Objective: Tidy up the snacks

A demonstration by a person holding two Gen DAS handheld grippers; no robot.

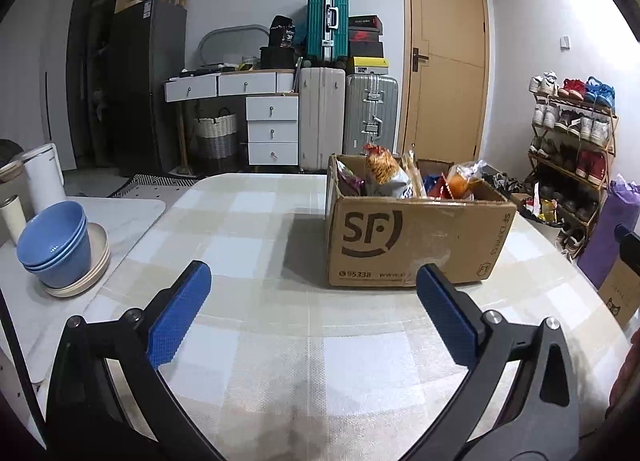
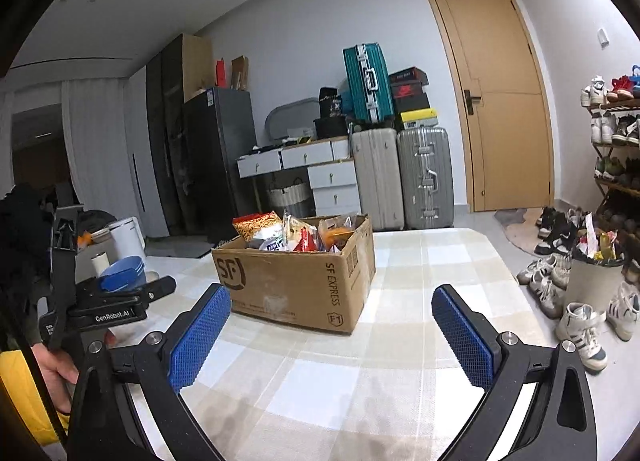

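Left gripper (image 1: 314,283) sits low in the frame over the table (image 1: 256,341), fingers spread wide, nothing btwn the blue pads (image 1: 180,313). Cardboard box (image 1: 412,237) w/ "SF" print stands right of center in the left wrist view, on the checked tablecloth, just past the right-hand pad. Snacks (image 1: 386,175) stick up out of its open top: an orange/red patterned bag, a purple pack at the left end, an orange item in clear wrap at the right end. Stacked blue bowls (image 1: 54,245) on a beige plate (image 1: 100,261) sit at mid-left of that frame, a white canister (image 1: 44,177) behind them.

Right gripper (image 2: 332,303) also wide apart, empty, low in its frame above the same table. In the right wrist view the box (image 2: 296,281) is at center, above and btwn the two pads, apart from both. The left gripper's body shows at the left edge of that view. Suitcases (image 2: 400,177) stand against the back wall, upper center; wooden door (image 2: 504,101) upper right; shoe rack (image 2: 616,145) at the far right edge.
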